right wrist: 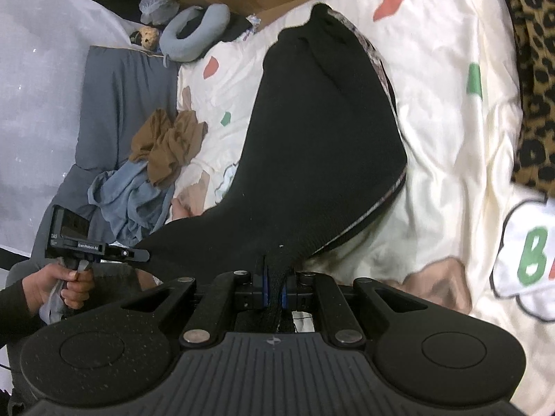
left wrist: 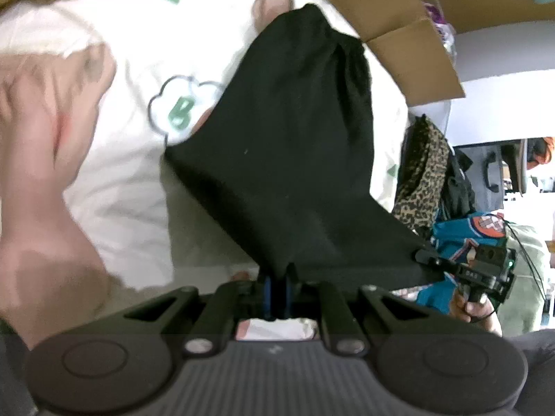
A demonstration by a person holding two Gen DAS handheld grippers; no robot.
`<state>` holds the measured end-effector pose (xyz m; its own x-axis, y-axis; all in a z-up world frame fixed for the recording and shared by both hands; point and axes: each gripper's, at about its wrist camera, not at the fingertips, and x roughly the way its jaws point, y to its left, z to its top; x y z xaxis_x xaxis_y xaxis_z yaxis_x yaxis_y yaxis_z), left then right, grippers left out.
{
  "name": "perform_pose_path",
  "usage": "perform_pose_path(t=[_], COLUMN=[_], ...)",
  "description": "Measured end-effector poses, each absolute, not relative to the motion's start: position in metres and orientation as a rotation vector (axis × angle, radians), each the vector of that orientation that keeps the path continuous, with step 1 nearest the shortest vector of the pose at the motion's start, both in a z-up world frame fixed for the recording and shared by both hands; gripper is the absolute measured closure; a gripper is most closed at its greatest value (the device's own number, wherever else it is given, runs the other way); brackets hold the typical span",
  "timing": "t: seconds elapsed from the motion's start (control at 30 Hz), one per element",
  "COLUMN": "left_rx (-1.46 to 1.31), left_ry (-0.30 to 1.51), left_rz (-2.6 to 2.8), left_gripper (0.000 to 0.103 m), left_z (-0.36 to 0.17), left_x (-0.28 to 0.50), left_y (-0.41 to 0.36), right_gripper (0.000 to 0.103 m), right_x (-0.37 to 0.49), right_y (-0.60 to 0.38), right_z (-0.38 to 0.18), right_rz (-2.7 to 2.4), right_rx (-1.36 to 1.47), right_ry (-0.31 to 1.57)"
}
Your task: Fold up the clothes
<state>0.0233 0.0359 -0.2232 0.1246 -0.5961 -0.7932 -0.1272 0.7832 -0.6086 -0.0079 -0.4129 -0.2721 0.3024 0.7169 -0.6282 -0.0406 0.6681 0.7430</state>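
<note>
While pinched in both fingers | black garment point(left wrist: 284, 159) hangs between left gripper point(left wrist: 275, 291), right gripper point(right wrist: 274, 289)

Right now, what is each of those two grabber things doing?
Left gripper: closed, fingers pinching an edge of the black garment.
Right gripper: closed, fingers pinching another edge of the same black garment.
</note>
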Motion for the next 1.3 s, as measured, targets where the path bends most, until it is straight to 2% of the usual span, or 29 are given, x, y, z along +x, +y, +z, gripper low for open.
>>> perform_pose_path(t=[0.47, 1.3], left_rx=[-0.569, -0.396], left_ry=[1.329, 1.250], left_rz=[-0.435, -0.486], left_gripper=[0.095, 0.095], left_z=[-0.198, -0.224], left_x=[0.085, 0.216], left_y=[0.036, 0.028], right_gripper=[0.098, 0.098], right_x=[0.036, 0.126], right_y=[-0.419, -0.414], right_z=[-0.255, -0.281], right_rz=[0.509, 0.372], right_rx=[0.693, 0.670], right_ry=[1.099, 0.989])
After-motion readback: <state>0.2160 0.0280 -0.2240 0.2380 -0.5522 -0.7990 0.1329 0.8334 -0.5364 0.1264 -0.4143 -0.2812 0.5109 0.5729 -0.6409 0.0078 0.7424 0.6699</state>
